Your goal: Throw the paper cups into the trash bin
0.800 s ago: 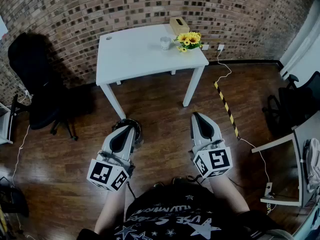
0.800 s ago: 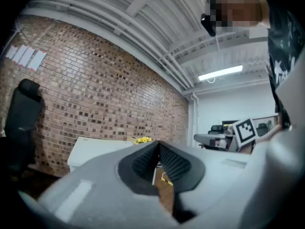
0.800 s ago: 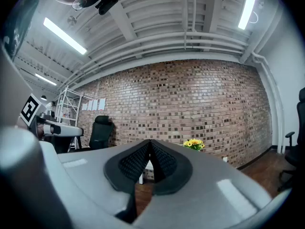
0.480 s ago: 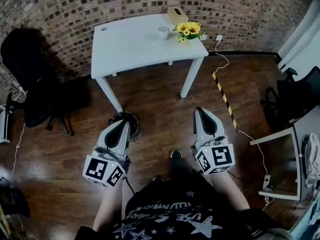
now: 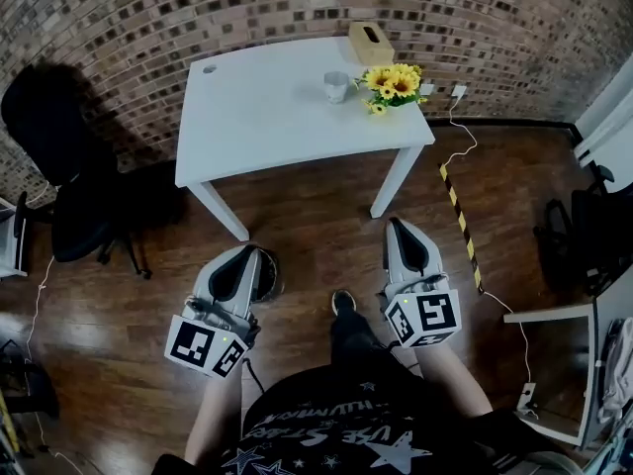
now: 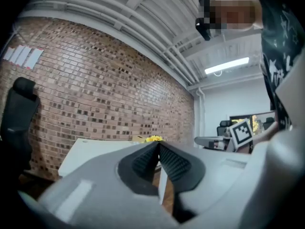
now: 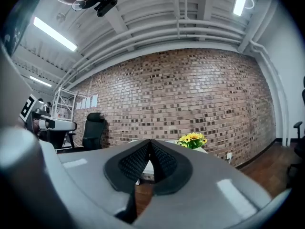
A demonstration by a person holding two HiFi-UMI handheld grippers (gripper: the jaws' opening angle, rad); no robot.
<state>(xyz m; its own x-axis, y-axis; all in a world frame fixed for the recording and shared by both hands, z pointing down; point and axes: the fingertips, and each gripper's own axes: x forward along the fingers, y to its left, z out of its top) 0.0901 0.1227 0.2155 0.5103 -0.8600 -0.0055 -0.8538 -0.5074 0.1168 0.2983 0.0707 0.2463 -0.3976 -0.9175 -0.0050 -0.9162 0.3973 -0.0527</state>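
So: paper cup (image 5: 336, 86) on table (image 5: 262, 112), contents unseen.

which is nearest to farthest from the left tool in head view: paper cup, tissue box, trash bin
From the left tool:
1. Dark round trash bin, on the floor beside it.
2. White paper cup, on the white table.
3. Tan tissue box, at the table's far edge.

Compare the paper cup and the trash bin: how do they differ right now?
The paper cup stands on the white table; the trash bin sits on the wooden floor in front of it. The cup is pale and in full view; the bin is dark and largely hidden behind the left claw. Both look round.
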